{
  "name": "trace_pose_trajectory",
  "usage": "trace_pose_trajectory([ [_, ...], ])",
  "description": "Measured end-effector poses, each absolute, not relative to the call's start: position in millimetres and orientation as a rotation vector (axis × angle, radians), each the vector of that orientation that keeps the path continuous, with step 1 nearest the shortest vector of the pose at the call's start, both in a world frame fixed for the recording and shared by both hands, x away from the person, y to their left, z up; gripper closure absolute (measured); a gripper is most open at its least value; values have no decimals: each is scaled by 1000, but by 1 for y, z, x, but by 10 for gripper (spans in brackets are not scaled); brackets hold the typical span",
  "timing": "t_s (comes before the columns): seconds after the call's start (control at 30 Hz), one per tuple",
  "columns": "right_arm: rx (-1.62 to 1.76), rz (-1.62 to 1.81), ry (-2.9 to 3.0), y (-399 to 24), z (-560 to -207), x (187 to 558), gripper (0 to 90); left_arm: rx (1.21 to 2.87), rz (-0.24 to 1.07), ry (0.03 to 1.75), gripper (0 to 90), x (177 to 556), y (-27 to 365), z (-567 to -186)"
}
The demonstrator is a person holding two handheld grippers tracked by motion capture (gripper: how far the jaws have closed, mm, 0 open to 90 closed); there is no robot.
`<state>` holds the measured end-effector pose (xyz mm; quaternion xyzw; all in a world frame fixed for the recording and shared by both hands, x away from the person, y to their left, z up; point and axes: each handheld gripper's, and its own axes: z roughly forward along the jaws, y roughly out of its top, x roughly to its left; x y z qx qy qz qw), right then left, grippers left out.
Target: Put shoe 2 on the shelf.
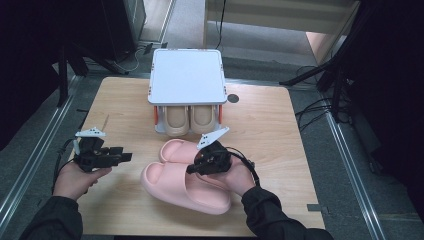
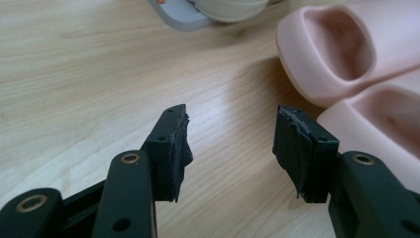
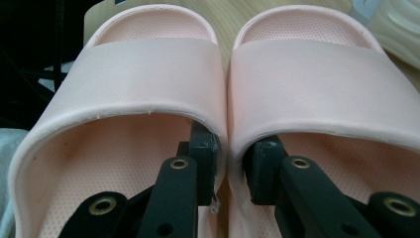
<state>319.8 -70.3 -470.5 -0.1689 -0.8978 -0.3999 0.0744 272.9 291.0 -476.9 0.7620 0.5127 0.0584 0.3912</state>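
Two pink slide slippers lie side by side on the wooden table [image 1: 270, 135], the nearer slipper [image 1: 175, 187] in front and the farther slipper [image 1: 172, 149] behind it. My right gripper [image 1: 196, 166] reaches into their openings. In the right gripper view one jaw sits inside each slipper, and the right gripper [image 3: 232, 166] is shut on the two touching inner walls. The left slipper strap [image 3: 148, 69] and the right slipper strap [image 3: 317, 74] arch over the jaws. My left gripper [image 1: 126, 157] hovers left of the slippers, open and holding nothing [image 2: 230, 136], pointing towards their toe ends [image 2: 337, 54].
A small shoe rack with a white top [image 1: 186, 75] stands at the back middle of the table, with a beige pair of slippers [image 1: 190, 120] on its lower shelf. A dark round hole [image 1: 233, 98] lies beside it. Black stands and cables surround the table.
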Motion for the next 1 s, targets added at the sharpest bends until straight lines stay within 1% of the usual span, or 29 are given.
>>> trace_pose_trajectory([
  [0.37, -389, -1156, -2693, -53, -461, 339, 770, 1903, 173, 1353, 466, 257, 304, -478],
  [0.67, -329, -1204, -2686, -42, -445, 355, 770, 1884, 167, 1371, 465, 249, 310, -478],
  [1.0, -287, -1242, -2659, -40, -408, 369, 769, 1886, 162, 1383, 466, 248, 313, -479],
])
